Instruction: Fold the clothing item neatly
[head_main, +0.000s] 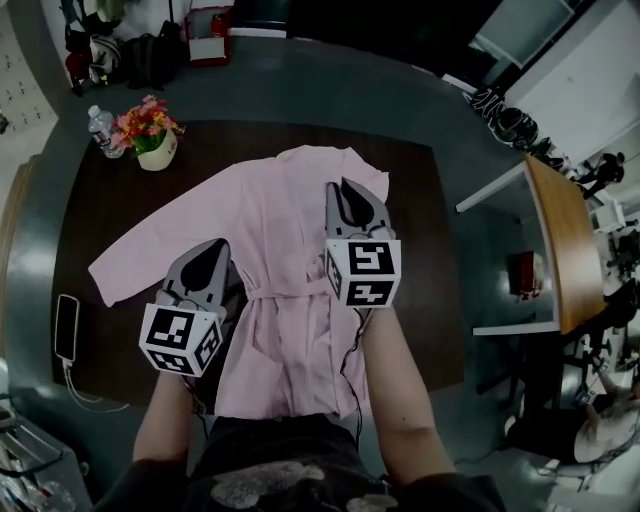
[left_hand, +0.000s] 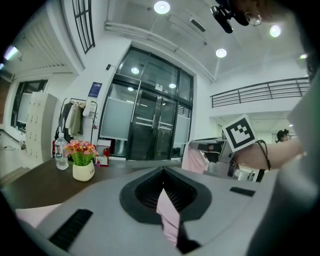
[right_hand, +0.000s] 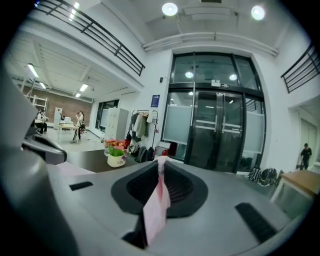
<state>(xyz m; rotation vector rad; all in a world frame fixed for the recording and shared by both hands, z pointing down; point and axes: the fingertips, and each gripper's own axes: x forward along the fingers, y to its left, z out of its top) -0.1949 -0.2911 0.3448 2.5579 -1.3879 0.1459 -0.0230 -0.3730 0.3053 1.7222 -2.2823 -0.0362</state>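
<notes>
- Head view: shows the pink robe (head_main: 285, 215) spread flat on the dark worktop (head_main: 425, 270), long axis running from the near edge to the far one, one sleeve (head_main: 140, 245) stretched out to the left.
- At the left gripper (head_main: 212, 250): jaws closed on a fold of pink cloth at the robe's left side, beside the belt (head_main: 290, 290).
- At the right gripper (head_main: 350, 190): jaws likewise pinching pink cloth, on the right side, nearer the far end.
- Probably calls for carrying one side across the midline.
- Leaves bare worktop on both sides; flowerpot (head_main: 152, 135) and bottle (head_main: 100, 130) at the far left corner, phone (head_main: 66, 328) by the left edge, all apart from the robe.
</notes>
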